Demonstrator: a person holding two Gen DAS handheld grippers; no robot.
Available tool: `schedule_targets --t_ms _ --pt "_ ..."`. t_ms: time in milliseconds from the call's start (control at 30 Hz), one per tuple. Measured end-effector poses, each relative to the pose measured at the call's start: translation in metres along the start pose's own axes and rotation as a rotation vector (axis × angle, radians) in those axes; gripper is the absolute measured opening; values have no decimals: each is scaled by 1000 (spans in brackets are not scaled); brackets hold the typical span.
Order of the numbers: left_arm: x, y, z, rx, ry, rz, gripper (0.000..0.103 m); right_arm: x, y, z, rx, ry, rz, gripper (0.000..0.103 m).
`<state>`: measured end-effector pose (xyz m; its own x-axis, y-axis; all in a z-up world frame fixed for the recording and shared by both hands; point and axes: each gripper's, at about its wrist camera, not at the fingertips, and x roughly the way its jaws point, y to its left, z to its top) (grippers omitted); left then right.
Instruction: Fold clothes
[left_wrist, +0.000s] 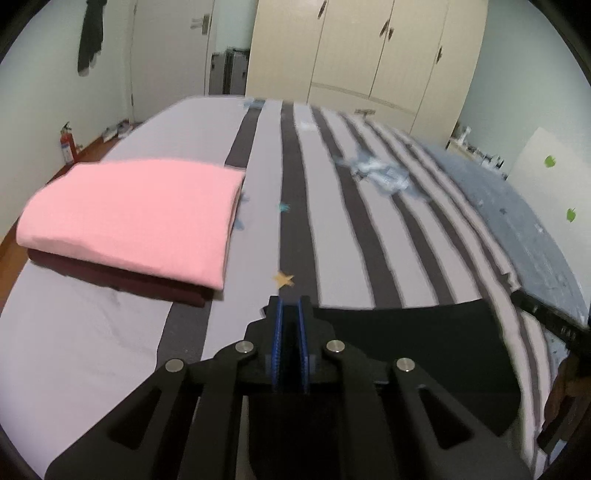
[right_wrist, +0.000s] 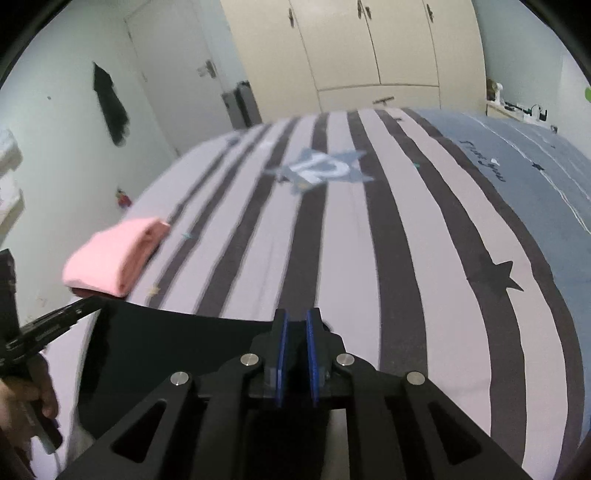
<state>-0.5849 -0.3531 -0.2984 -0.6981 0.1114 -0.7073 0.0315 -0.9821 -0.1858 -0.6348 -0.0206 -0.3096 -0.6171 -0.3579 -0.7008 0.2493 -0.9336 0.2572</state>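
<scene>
A black garment (left_wrist: 424, 354) hangs stretched between my two grippers above the striped bed. My left gripper (left_wrist: 290, 306) is shut on its left top corner; the cloth spreads to the right of it. My right gripper (right_wrist: 297, 319) is shut on the other top corner, with the black garment (right_wrist: 166, 350) spreading left toward the left gripper (right_wrist: 55, 321). A folded pink garment (left_wrist: 136, 221) lies on a folded dark maroon one (left_wrist: 122, 280) at the bed's left side; the pink garment also shows in the right wrist view (right_wrist: 110, 258).
The bed cover (right_wrist: 406, 258) has grey and pale stripes, star prints and a blue-grey panel (right_wrist: 517, 166) at right. Cream wardrobes (left_wrist: 369, 48) stand beyond the bed. A red fire extinguisher (left_wrist: 68, 146) stands on the floor at left. Dark clothing (left_wrist: 90, 33) hangs on the wall.
</scene>
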Motion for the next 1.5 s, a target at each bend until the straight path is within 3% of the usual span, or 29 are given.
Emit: schedule_targets --t_ms 100,167,233,367,533,633,833,1100,1300,1500 --pt "-21 -7 -7 -11 -21 -26 7 -13 19 -19 -12 30 67 10" --pt "-32 -2 -22 -50 9 -78 7 -18 32 -35 -22 58 101 10" --pt "-40 -11 -24 -71 37 -129 7 -24 44 -50 -13 78 134 10" --pt "-41 -31 -58 -72 92 -192 7 -27 61 -75 -1 106 190 10" --pt "-58 -60 -82 -42 108 -263 7 -32 71 -82 -28 80 215 10" --pt "-55 -74 -74 -41 110 -286 7 -32 69 -84 -17 50 204 11" --pt "-48 -88 -79 -7 120 -256 7 -26 67 -95 -49 49 178 11" --pt "-34 -88 -108 2 163 -191 7 -12 64 -120 -66 95 162 11" --pt "-43 -88 -96 -21 126 -206 7 -20 65 -108 -80 67 153 11" --pt "-23 -87 -103 -18 126 -178 7 -4 58 -112 -55 76 151 11"
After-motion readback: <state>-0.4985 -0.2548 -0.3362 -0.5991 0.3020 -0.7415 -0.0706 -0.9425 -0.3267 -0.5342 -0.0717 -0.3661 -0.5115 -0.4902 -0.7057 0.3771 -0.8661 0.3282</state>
